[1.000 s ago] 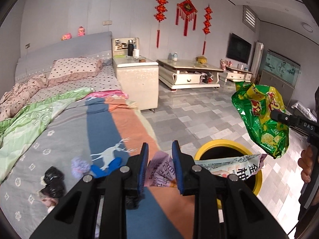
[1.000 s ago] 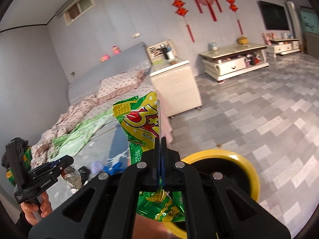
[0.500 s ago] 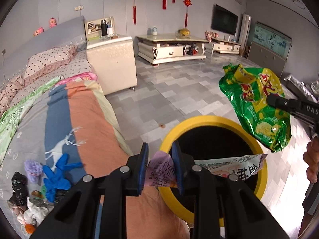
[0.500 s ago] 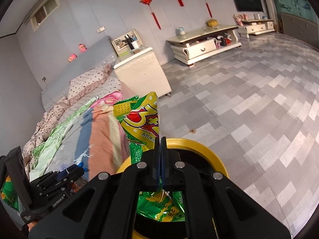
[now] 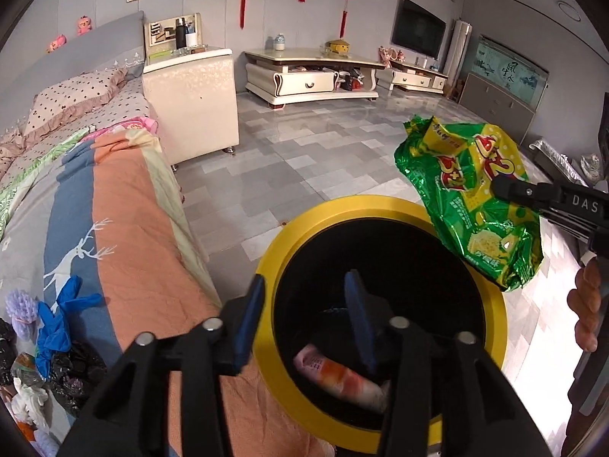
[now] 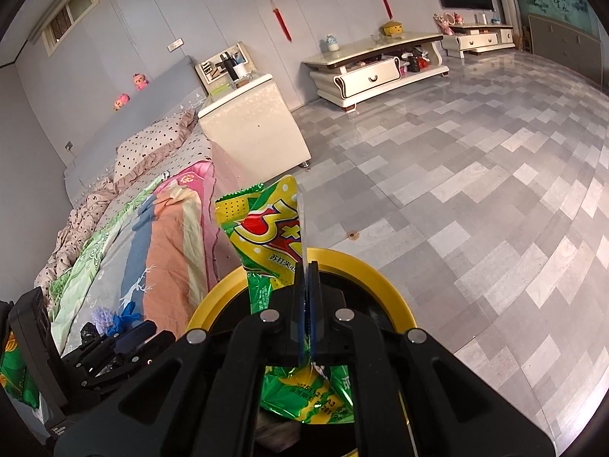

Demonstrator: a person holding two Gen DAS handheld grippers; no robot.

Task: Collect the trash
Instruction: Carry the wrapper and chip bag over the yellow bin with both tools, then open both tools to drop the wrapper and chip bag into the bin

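A round trash bin (image 5: 384,205) with a glossy yellow rim and black inside stands on the floor just beside the bed (image 5: 125,205). In it lies a crumpled pink and white wrapper (image 5: 335,375), directly below the left tongs (image 5: 304,320), whose blue-padded jaws are spread apart and empty. The right tongs (image 6: 306,304) are clenched on a crinkly, shiny green and yellow snack bag (image 5: 472,194), hanging over the bin's right rim.
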